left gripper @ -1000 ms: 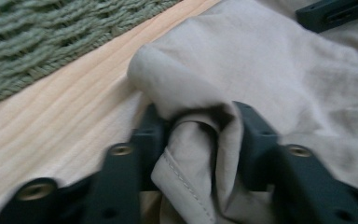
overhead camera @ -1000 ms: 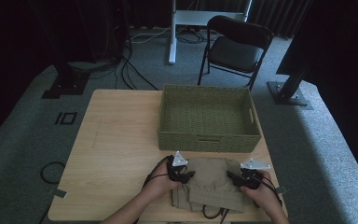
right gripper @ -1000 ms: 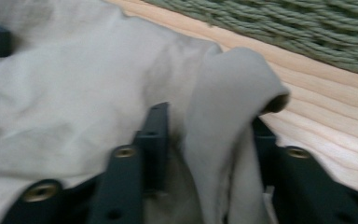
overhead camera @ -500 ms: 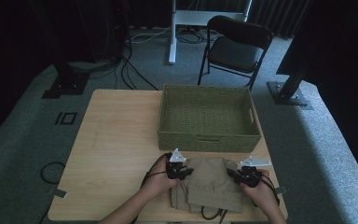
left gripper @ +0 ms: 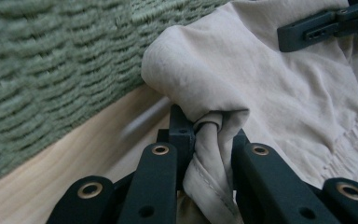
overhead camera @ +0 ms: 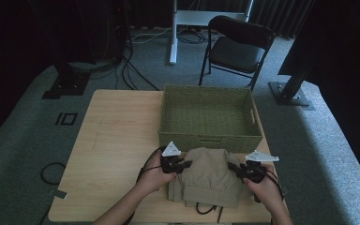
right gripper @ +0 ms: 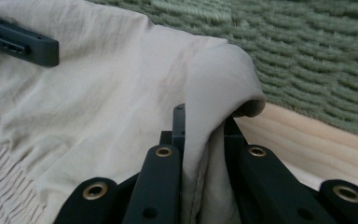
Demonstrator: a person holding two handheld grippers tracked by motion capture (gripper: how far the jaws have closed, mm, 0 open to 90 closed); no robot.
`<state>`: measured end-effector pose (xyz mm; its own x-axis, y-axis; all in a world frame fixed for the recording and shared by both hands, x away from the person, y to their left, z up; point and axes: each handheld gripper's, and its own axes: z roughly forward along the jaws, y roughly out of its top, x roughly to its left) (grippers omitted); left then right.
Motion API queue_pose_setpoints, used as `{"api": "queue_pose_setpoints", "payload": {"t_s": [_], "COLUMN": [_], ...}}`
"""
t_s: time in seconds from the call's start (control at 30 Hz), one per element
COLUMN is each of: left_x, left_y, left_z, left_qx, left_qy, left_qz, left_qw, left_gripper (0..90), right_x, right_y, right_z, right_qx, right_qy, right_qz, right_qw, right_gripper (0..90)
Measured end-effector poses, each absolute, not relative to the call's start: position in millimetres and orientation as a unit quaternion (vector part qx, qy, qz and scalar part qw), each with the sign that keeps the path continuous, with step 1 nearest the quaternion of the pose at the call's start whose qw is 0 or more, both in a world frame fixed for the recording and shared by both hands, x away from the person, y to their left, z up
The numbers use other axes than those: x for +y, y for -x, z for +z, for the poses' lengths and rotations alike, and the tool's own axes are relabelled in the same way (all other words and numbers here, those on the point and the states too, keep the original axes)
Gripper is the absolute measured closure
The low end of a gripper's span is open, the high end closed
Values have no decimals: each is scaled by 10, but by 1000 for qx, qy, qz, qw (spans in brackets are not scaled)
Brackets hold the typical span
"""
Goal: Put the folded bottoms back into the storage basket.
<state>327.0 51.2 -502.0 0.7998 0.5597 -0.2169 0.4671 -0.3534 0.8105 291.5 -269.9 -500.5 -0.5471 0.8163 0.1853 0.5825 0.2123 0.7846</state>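
Note:
A folded beige garment (overhead camera: pixel 211 177) with a gathered waistband lies on the wooden table (overhead camera: pixel 117 154), just in front of a green woven basket (overhead camera: pixel 209 137). My left gripper (overhead camera: pixel 186 164) is shut on the garment's left edge. In the left gripper view a bunch of the cloth (left gripper: pixel 261 84) is pinched between my jaws (left gripper: pixel 209 135). My right gripper (overhead camera: pixel 235 168) is shut on the right edge, with a fold of the cloth (right gripper: pixel 98 102) clamped between its jaws (right gripper: pixel 200 126). The garment's far part is raised off the table between the two grippers.
The basket's wall (left gripper: pixel 51 70) (right gripper: pixel 307 51) stands right behind the held cloth. A black folding chair (overhead camera: pixel 239 47) and a white desk leg (overhead camera: pixel 173 33) stand on the carpet beyond the table. Cables (overhead camera: pixel 206 208) trail under the garment at the front edge.
Both grippers closed on the garment's sides and rose a little. The garment's far edge has lifted and now bunches up close to the basket's front wall.

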Motion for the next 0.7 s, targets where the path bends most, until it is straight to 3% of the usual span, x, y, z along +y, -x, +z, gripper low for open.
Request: {"api": "queue_pose_setpoints", "payload": {"t_s": [0.7], "left_x": [615], "left_y": [-3377], "left_z": [-4327], "left_qx": [273], "left_qy": [-809], "left_qz": [98], "left_qw": [511], "left_gripper": [822], "right_x": [-2665], "right_y": [-3010], "right_z": [-4362], "right_qx": [745], "right_qy": [-431], "right_qz": [485], "right_qw": [155], "right_gripper": [829]}}
